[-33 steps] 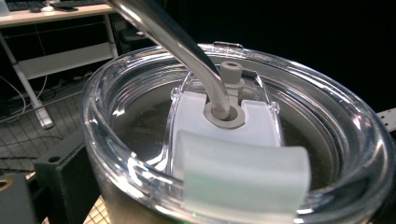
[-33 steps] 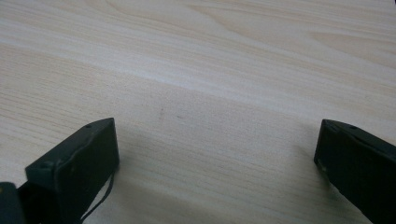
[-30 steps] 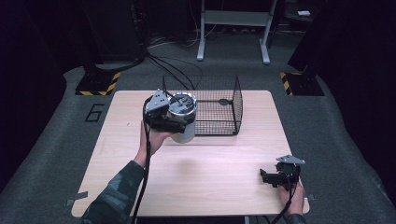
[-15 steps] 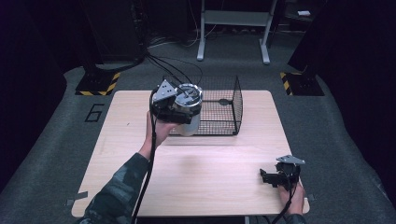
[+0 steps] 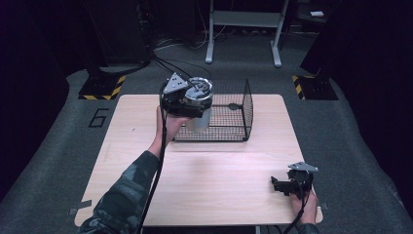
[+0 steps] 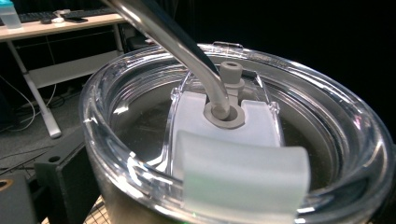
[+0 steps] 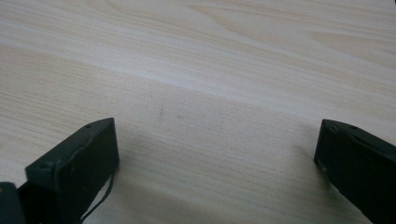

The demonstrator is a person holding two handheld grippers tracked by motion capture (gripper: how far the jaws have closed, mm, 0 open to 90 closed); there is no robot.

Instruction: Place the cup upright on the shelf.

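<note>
A steel tumbler (image 5: 200,113) with a clear lid and a straw is held up at the near left corner of the black wire basket (image 5: 246,111), my left gripper (image 5: 191,103) shut on its upper part. Whether its base is over the basket's floor or in front of the basket I cannot tell. From the left gripper view I look down on the clear lid (image 6: 233,154) and the straw (image 6: 187,51) through its grey seal. My right gripper (image 5: 281,185) rests open on the wooden table (image 5: 209,185) at the near right, with bare wood between its fingers (image 7: 79,163).
The basket stands at the table's far middle, open on top. Beyond the table are white desk legs (image 5: 243,29) and yellow-black striped bases (image 5: 102,87). A white desk (image 6: 56,28) with a keyboard is behind the tumbler.
My left gripper has carried the tumbler up and away from the person, slightly right, closer to the basket. The right gripper has stayed where it was.
</note>
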